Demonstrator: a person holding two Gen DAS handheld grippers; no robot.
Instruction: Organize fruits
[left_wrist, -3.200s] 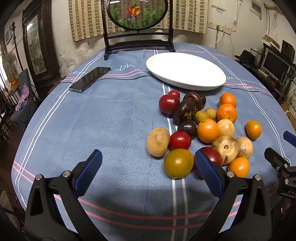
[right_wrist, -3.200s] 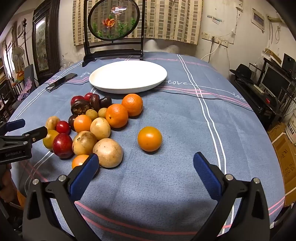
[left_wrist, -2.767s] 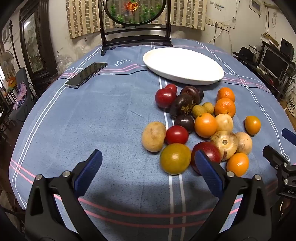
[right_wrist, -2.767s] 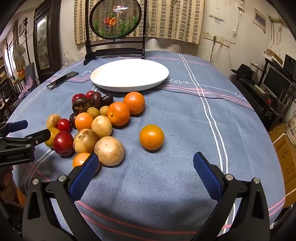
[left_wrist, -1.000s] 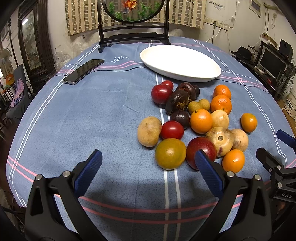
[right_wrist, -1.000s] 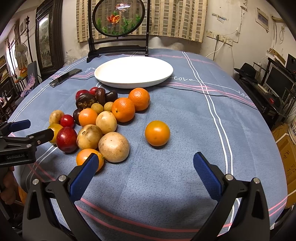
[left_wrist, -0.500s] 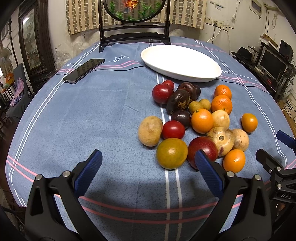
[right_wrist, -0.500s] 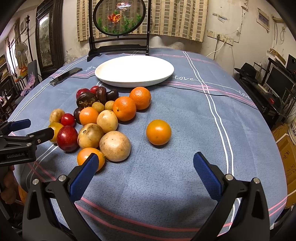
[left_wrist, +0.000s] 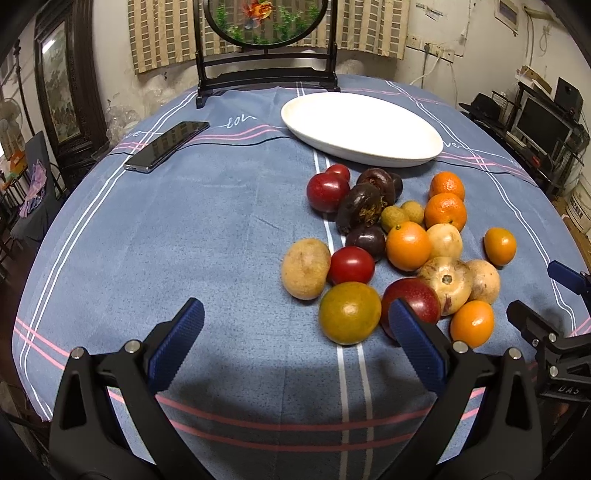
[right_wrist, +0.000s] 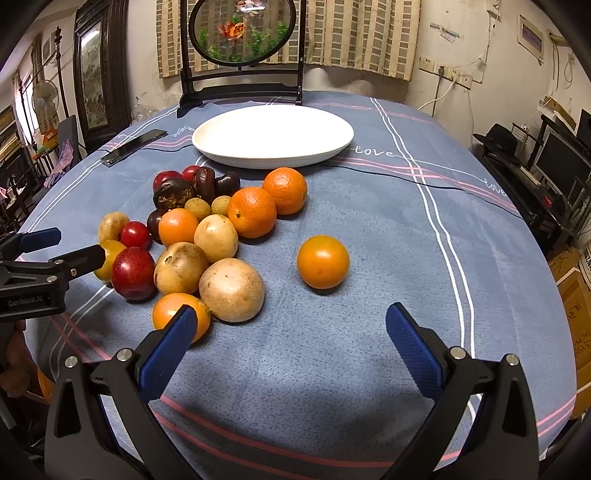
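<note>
Nothing sorted yet: the plate (right_wrist: 273, 142) sits bare at upper centre, and every fruit (right_wrist: 207, 236) is on the cloth in a pile at mid-left. One orange (right_wrist: 323, 261) lies alone, apart from the rest. Left gripper (left_wrist: 291, 345) wide, empty, low before the pile. Right gripper (right_wrist: 291, 343) wide too, empty, orange just ahead. All the moving remains, I'd say.

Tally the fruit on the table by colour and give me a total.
Red fruits: 4
Dark purple fruits: 4
Orange fruits: 5
Tan fruits: 4
Small yellowish fruits: 2
Large green-yellow fruit: 1
Total: 20
</note>
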